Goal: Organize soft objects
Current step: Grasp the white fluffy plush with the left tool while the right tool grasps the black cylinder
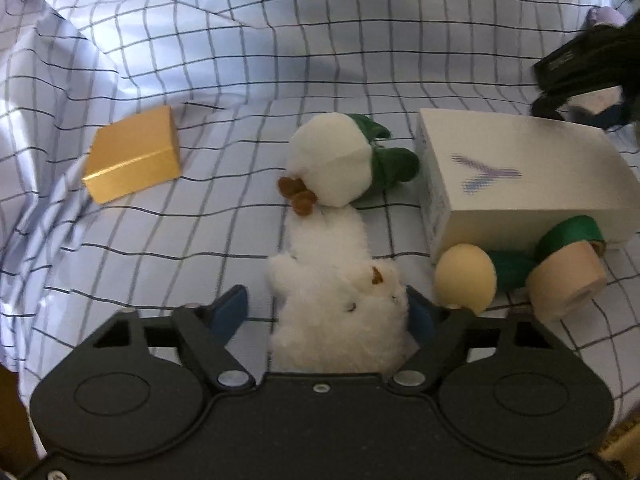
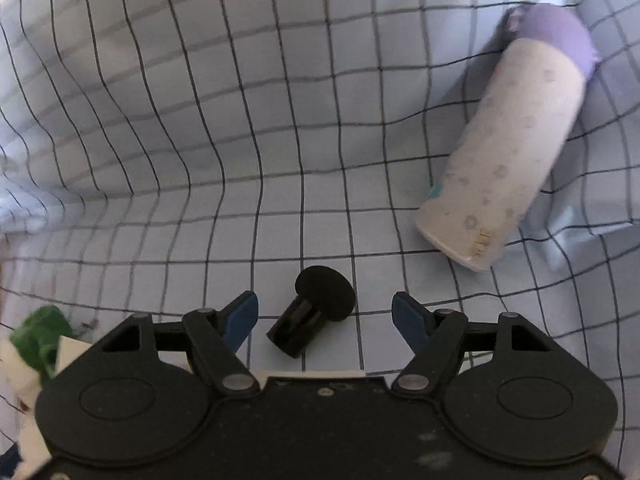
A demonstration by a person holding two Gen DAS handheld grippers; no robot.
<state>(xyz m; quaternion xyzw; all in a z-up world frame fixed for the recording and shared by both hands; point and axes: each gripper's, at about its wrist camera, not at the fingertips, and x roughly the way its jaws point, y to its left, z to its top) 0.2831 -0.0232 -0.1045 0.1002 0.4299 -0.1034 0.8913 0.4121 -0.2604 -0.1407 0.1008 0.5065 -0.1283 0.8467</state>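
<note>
In the left wrist view a fluffy white plush animal (image 1: 340, 304) lies on the checked cloth between the fingers of my left gripper (image 1: 326, 312); the jaws stand wide, the right pad (image 1: 420, 316) against the plush, the left pad (image 1: 228, 312) apart from it. Just beyond lies a white plush radish with green leaves (image 1: 340, 160). My right gripper (image 2: 324, 318) is open and empty; a small black plastic piece with a round disc (image 2: 312, 312) lies between its fingers. A pale cylinder with a purple end (image 2: 516, 140) lies to its upper right.
In the left wrist view a gold box (image 1: 132, 160) lies at the left, a white box (image 1: 520, 180) at the right. In front of that box lie a beige ball (image 1: 466, 278), a green ribbon (image 1: 568, 234) and a tape roll (image 1: 568, 284). The other gripper (image 1: 588, 68) shows at the upper right.
</note>
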